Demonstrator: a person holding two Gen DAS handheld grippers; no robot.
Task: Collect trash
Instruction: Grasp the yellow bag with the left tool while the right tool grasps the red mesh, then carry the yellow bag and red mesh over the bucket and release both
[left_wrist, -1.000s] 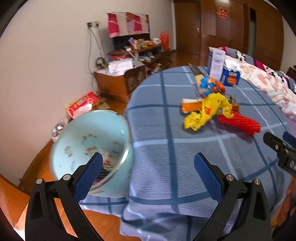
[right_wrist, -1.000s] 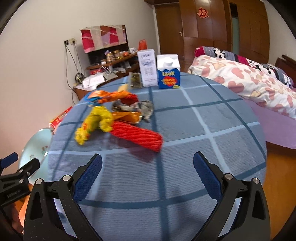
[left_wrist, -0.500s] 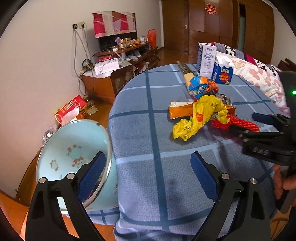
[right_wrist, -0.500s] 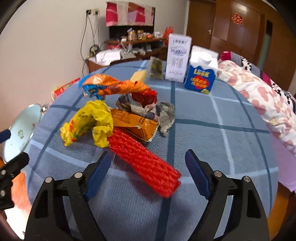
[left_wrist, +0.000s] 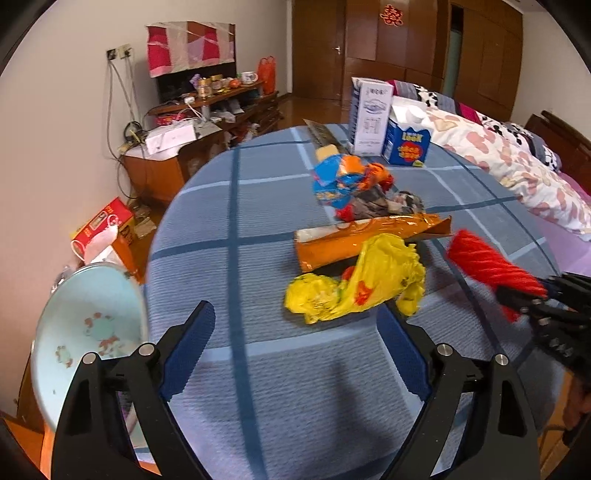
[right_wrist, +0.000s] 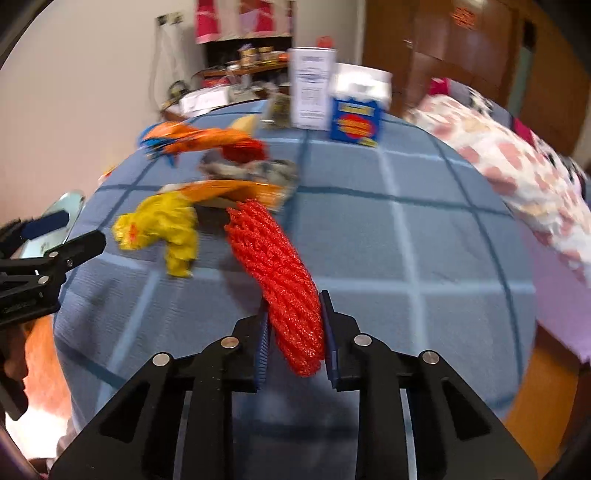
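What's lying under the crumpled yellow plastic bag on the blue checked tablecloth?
The crumpled yellow plastic bag overlaps the flat orange foil wrapper, whose near edge it covers. Whether anything else lies beneath is hidden.

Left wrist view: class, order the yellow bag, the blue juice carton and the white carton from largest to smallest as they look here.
1. Yellow bag, though it lies nearest the camera.
2. White carton.
3. Blue juice carton.
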